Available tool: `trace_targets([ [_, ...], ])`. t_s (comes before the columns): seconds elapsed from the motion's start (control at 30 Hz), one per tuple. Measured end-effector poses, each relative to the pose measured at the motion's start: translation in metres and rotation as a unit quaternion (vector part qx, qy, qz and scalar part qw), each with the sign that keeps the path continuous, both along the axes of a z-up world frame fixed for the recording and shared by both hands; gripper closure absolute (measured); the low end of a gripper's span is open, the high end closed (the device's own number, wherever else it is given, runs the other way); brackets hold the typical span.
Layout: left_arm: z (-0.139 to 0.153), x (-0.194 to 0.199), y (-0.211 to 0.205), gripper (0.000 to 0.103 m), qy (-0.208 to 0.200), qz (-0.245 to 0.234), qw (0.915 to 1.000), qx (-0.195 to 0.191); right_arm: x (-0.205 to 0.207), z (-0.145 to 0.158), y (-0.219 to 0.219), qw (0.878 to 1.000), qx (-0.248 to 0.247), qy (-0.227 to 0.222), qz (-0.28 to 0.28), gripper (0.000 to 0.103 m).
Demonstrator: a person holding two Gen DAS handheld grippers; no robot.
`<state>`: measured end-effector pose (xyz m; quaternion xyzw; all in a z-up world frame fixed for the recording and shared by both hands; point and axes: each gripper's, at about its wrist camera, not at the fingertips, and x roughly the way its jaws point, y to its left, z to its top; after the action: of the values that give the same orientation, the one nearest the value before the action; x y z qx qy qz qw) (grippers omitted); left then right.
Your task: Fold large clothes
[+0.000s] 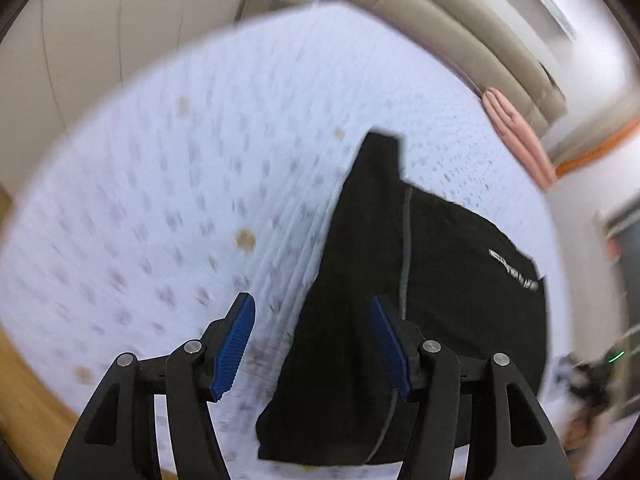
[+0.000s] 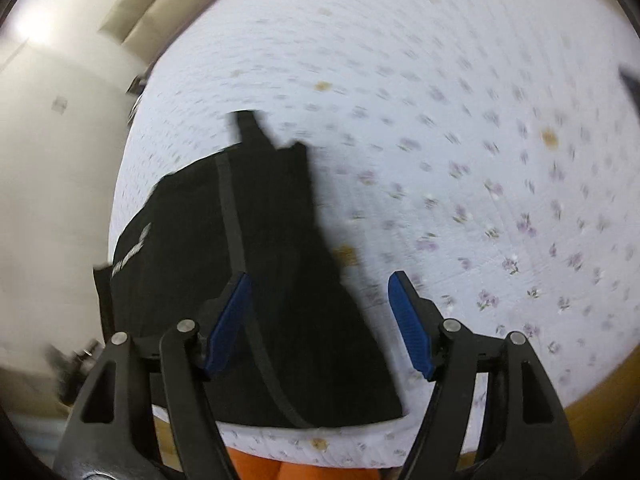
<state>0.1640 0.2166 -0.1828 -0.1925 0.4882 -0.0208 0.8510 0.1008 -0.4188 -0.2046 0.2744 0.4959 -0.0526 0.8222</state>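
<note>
1. Bedroom setting; one bed with a white floral quilt [image 1: 160, 200] fills both views, all of it blurred.
2. Left gripper [image 1: 312, 346], lower centre: blue pads apart, nothing held.
3. Right gripper [image 2: 320, 326], lower centre: likewise spread wide, empty.
4. One black garment [image 1: 420, 300], partly folded, lies on the quilt's near edge beneath both grippers.
5. One pink cloth [image 1: 516, 132], upper right, by the beige headboard [image 1: 460, 28].
6. Judged step: between folds; next calls for pinching a garment edge.

Left claw [image 1: 312, 344], right claw [image 2: 320, 324] agape.
</note>
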Motion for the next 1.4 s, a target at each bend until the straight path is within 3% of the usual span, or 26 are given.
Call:
trace_targets([
  [0.1,0.04,-0.02,-0.046,0.041,-0.054,-0.035,0.9945,0.082,0.01,0.026,0.06,0.996,-0.07,-0.019,0.052,0.034],
  [0.23,0.043,-0.025,-0.091,0.041,-0.07,-0.074,0.9875,0.121,0.017,0.028,0.134,0.983,-0.147,-0.044,0.103,0.034],
  [0.37,0.006,-0.021,-0.118,0.041,-0.055,-0.082,0.9823,0.159,0.021,0.006,0.167,0.972,-0.204,-0.033,0.108,0.034],
  [0.47,-0.047,-0.007,-0.115,0.041,0.006,-0.081,0.9845,0.155,0.026,-0.021,0.177,0.963,-0.243,0.002,0.116,0.035],
  [0.53,-0.067,-0.003,-0.105,0.038,0.025,-0.072,0.9895,0.123,0.034,-0.048,0.174,0.963,-0.235,0.029,0.125,0.034],
  [0.6,-0.074,0.001,-0.095,0.037,0.026,-0.063,0.9935,0.091,0.038,-0.064,0.169,0.966,-0.227,0.029,0.123,0.034],
  [0.73,-0.072,0.004,-0.097,0.035,0.023,-0.072,0.9908,0.113,0.042,-0.066,0.166,0.967,-0.226,0.031,0.118,0.033],
  [0.9,-0.064,-0.006,-0.092,0.035,0.021,-0.067,0.9914,0.11,0.032,-0.059,0.157,0.971,-0.208,0.027,0.112,0.03],
  [1.2,-0.036,-0.053,-0.1,0.035,0.013,-0.101,0.98,0.171,-0.016,-0.045,0.146,0.978,-0.181,0.058,0.081,0.02],
  [1.4,-0.011,-0.096,-0.099,0.035,0.008,-0.111,0.9775,0.179,-0.059,-0.041,0.139,0.985,-0.147,0.084,0.039,0.018],
])
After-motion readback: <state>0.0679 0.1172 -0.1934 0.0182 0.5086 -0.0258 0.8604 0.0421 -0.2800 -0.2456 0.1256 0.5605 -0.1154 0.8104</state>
